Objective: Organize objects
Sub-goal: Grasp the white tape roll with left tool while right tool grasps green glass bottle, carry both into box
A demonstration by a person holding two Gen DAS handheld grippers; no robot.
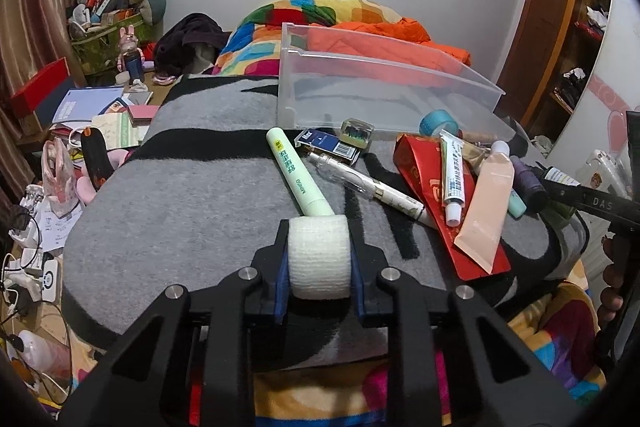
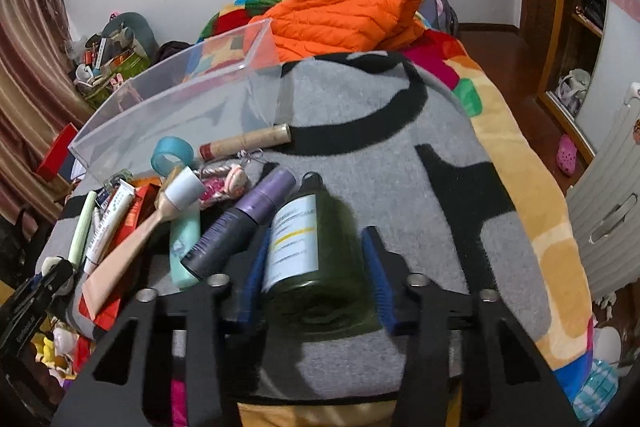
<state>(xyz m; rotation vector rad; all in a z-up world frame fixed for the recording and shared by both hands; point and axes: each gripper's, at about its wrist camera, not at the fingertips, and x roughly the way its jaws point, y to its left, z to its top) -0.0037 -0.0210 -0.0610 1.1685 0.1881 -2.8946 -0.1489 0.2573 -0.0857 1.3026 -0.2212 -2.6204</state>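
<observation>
My left gripper (image 1: 319, 259) is shut on a white gauze roll (image 1: 319, 255), just above the grey and black blanket (image 1: 192, 195). A pale green tube (image 1: 296, 175) lies just beyond it. My right gripper (image 2: 320, 267) is open, its blue pads on either side of a dark green bottle (image 2: 308, 251) lying on the blanket (image 2: 400, 155); a gap shows at the right pad. A clear plastic bin (image 1: 380, 91) stands empty behind the clutter, also in the right wrist view (image 2: 172, 107).
Between the grippers lie a pen (image 1: 372, 187), red packet (image 1: 432, 195), peach tube (image 1: 484, 211), purple spray bottle (image 2: 240, 223), mint tube (image 2: 184, 243), blue tape roll (image 2: 170, 155) and a paper roll (image 2: 248, 141). An orange jacket (image 2: 344, 15) lies behind the bin. Floor clutter is at left.
</observation>
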